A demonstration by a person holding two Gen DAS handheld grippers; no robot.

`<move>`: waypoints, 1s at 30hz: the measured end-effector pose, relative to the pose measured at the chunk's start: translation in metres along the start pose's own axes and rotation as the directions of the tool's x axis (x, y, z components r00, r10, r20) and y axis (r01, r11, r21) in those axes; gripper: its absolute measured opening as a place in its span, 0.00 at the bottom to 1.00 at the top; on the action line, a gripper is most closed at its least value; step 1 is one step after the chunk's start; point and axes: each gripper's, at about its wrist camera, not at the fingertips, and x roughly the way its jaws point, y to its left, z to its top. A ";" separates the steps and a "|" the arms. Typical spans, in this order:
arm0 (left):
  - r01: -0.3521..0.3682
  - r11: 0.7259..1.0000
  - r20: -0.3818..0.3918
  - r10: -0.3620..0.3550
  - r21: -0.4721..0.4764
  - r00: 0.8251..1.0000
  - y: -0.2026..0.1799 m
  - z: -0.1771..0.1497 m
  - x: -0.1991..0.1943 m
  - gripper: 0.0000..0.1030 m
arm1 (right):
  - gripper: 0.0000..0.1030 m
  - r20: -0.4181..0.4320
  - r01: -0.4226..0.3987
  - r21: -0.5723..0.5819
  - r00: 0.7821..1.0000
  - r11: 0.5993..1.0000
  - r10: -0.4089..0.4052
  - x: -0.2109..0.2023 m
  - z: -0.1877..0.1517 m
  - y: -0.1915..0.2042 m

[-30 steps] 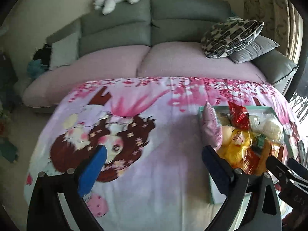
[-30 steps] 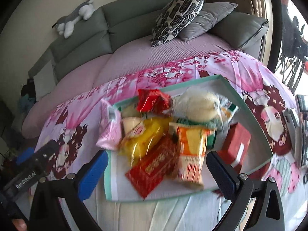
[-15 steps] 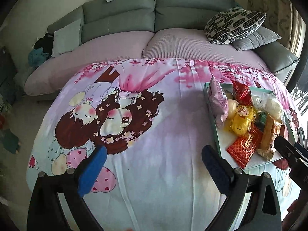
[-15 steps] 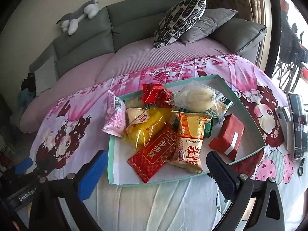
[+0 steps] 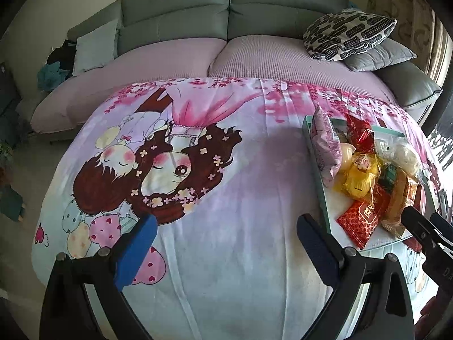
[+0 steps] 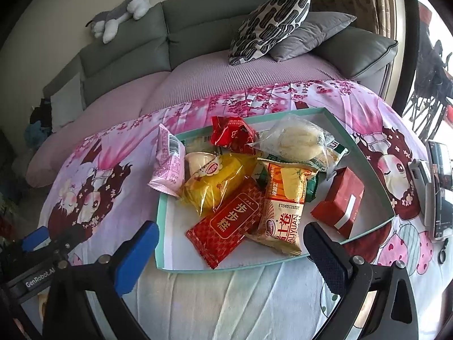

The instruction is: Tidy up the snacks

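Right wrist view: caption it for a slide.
Open right claw hovers before a teal tray piled with snack packets on a cartoon-print cloth.

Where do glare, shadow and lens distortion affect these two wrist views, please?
Left wrist view: fisheye bends the sofa and darkens the corners; a soft shadow falls on the printed cloth beside the tray. Right wrist view: daylight from the right blows out the window; the yellow wrapper and clear bun bag show glare. Both are reasonably sharp.

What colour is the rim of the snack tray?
Teal green; the tray rim shows best in the right wrist view.
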 end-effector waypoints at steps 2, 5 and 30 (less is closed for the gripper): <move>0.006 1.000 -0.003 -0.006 0.001 1.000 -0.001 -0.001 0.002 0.96 | 1.00 -0.004 -0.002 -0.002 1.000 1.000 0.002 0.002 -0.001 0.000; 0.002 1.000 -0.006 -0.002 0.005 1.000 -0.001 -0.001 0.005 0.96 | 1.00 -0.004 0.003 -0.007 1.000 1.000 -0.004 0.003 -0.001 0.001; -0.019 1.000 -0.030 0.019 -0.004 0.999 0.002 -0.003 0.015 0.96 | 1.00 -0.029 0.013 -0.021 1.000 1.000 -0.013 0.011 -0.003 0.006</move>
